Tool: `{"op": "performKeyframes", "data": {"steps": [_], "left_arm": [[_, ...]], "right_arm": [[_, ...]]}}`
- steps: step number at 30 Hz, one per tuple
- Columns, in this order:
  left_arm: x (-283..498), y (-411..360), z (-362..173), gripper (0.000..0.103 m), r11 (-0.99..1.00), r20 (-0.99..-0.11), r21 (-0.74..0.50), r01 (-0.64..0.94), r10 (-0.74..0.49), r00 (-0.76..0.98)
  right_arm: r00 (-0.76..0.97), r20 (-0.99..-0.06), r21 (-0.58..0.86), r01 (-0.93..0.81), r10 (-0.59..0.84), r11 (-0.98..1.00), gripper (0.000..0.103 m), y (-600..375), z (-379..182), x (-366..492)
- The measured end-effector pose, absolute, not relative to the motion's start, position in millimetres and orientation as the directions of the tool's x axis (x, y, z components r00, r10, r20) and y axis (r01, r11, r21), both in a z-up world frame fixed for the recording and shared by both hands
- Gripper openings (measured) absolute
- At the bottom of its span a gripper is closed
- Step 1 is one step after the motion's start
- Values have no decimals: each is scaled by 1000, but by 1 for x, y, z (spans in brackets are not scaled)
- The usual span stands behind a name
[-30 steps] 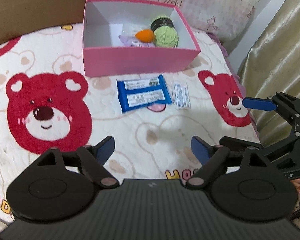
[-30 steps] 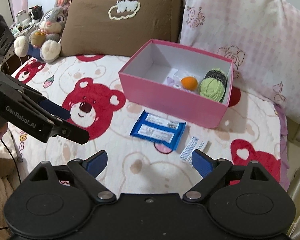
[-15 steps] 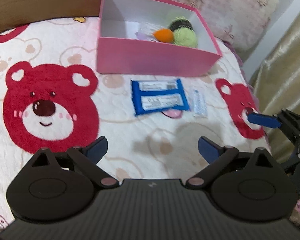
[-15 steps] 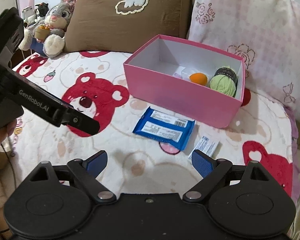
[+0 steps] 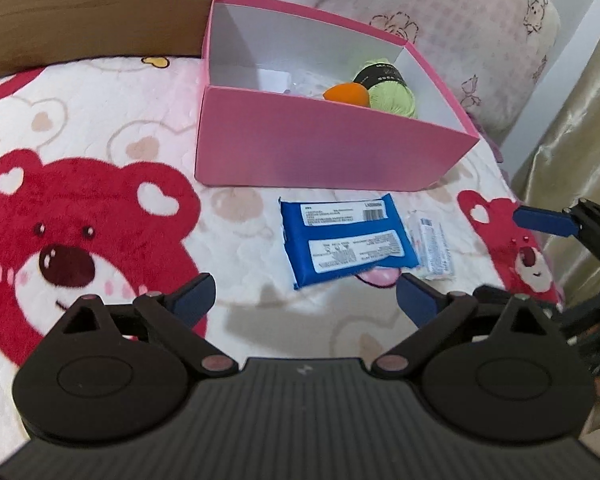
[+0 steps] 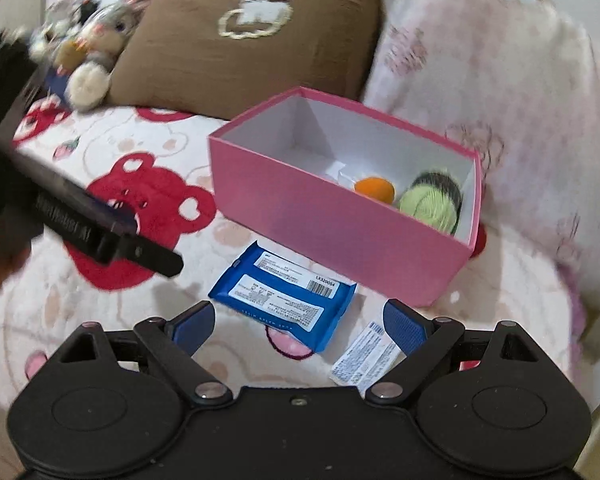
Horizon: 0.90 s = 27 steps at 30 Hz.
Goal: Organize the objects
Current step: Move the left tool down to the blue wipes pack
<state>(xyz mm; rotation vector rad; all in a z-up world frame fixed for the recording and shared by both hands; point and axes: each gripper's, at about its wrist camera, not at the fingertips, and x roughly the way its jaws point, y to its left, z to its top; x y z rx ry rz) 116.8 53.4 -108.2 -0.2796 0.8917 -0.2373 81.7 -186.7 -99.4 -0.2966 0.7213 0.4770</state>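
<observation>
Left wrist view: left gripper (image 5: 305, 298) has its jaws spread wide with nothing between them, above the bear-print blanket (image 5: 100, 128) on the bed. Blue packet (image 5: 345, 240) lies flat just in front of the pink box (image 5: 327, 148); a small white sachet (image 5: 433, 250) lies just beside the packet. Orange ball (image 5: 345, 94) and green yarn (image 5: 393, 98) sit inside the box.

Right wrist view: right gripper (image 6: 298, 326) also stands spread and empty, above the packet (image 6: 284, 294) and sachet (image 6: 363, 358). Brown pillow (image 6: 240, 32) lies behind the box (image 6: 331, 224).
</observation>
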Motion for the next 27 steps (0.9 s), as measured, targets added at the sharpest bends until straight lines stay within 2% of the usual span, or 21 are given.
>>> {"op": "performKeyframes", "data": {"steps": [2,4,6,9,12,16,17,22,24,27], "left_arm": [[121,52,-113,98,942,-727,-325,80,-303,617],[128,52,-122,97,925,-717,-377,54,-328,615],[138,54,-132,96,901,-713,-434,16,-354,605],[148,48,-143,94,905,-718,-425,2,-338,609],[153,41,-151,84,907,-706,-422,12,-337,623],[158,34,-166,58,903,-721,-429,20,-357,594],[159,33,-170,54,905,-726,-425,21,-354,589],[157,33,-182,51,924,-725,-381,41,-325,607],[156,32,-180,48,926,-720,-374,46,-322,615],[156,30,-180,33,925,-713,-374,63,-330,619]], "right_arm": [[627,-700,-14,-491,342,871,93,-193,-107,95],[613,-710,45,-451,346,891,93,-198,-117,109],[600,-722,90,-410,343,908,87,-203,-129,121],[573,-739,169,-352,355,921,79,-210,-143,137],[545,-753,217,-326,370,920,69,-212,-152,147],[525,-770,205,-334,362,920,60,-205,-161,154],[520,-774,203,-338,362,919,58,-203,-164,155],[466,-781,310,-286,414,907,57,-201,-175,165],[470,-784,306,-274,404,912,55,-199,-176,166],[491,-794,257,-261,357,931,55,-193,-177,166]]}}
